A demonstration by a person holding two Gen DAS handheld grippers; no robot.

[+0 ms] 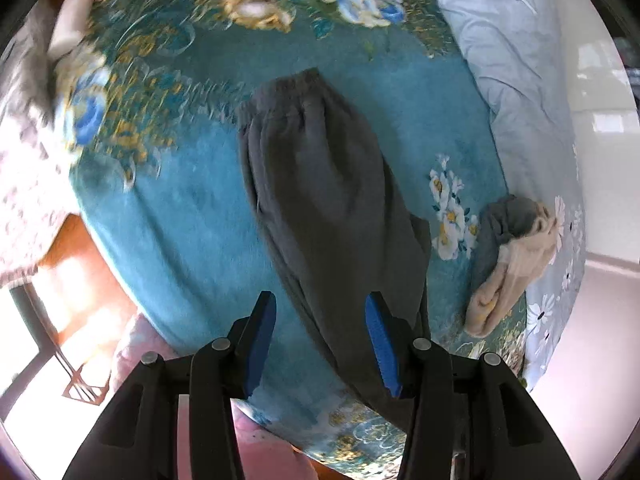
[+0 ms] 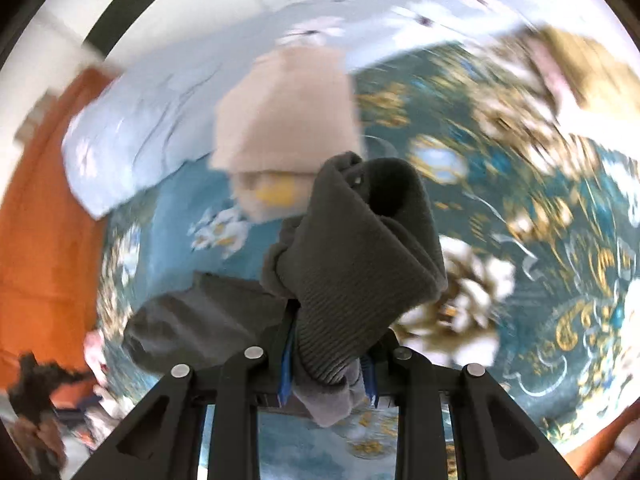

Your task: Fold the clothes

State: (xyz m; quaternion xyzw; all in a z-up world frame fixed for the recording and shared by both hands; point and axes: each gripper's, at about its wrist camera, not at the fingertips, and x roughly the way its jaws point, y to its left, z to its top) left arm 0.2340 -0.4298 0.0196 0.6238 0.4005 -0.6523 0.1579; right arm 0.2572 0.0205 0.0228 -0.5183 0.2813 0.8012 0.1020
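Observation:
Grey trousers (image 1: pixel 324 200) lie lengthwise on the teal flowered blanket (image 1: pixel 180 208), with the gathered waistband at the far end. My left gripper (image 1: pixel 320 304) hovers above their near part. It is open, its blue pads (image 1: pixel 380 332) apart and touching no cloth. In the right wrist view my right gripper (image 2: pixel 328 364) is shut on the ribbed cuff of the grey trousers (image 2: pixel 360 264). The cuff is lifted off the bed and bunches up in front of the camera, hiding the fingertips. The rest of that leg (image 2: pixel 200 312) trails down to the left.
A folded pile of beige and grey clothes (image 1: pixel 508 256) (image 2: pixel 284 112) sits on the blanket's right side, by a pale blue duvet (image 1: pixel 500 40) (image 2: pixel 140 128). Pink patterned bedding (image 1: pixel 24 184) hangs at the left. Beyond the bed edge is orange-brown floor (image 2: pixel 40 208).

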